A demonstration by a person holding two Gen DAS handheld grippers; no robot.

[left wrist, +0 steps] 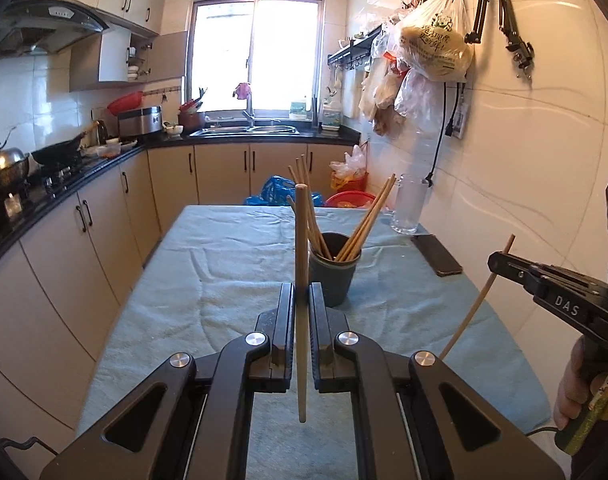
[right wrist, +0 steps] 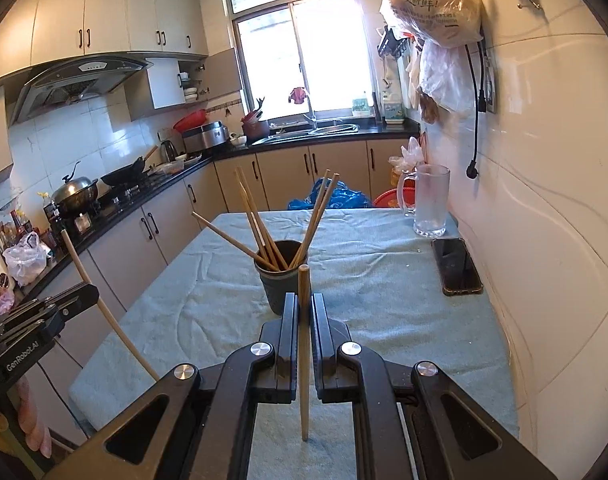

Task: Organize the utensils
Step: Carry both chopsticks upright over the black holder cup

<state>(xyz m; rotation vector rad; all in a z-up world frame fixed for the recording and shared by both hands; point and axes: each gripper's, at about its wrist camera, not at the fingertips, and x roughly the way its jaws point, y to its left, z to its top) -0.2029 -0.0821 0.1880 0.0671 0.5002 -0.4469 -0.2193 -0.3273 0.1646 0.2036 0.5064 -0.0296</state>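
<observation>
Risk lies at the dark cup point(left wrist: 331, 272) mid-table, crowded with splayed chopsticks — left gripper point(left wrist: 302, 300) and right gripper point(right wrist: 304, 308) each clamp one upright chopstick point(left wrist: 301, 264), which could snag and tip it.

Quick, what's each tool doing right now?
Left tool: closed, holding one chopstick.
Right tool: closed, holding another chopstick.

left gripper point(left wrist: 302, 300): matte black linkage arms showing four round silver pivot screws, "GenRobot.AI" printed white on side
right gripper point(right wrist: 304, 308): same black build, "DAS" lettering showing on side
handle point(left wrist: 584, 420): green-yellow grip, thin black cable trailing off the bottom
</observation>
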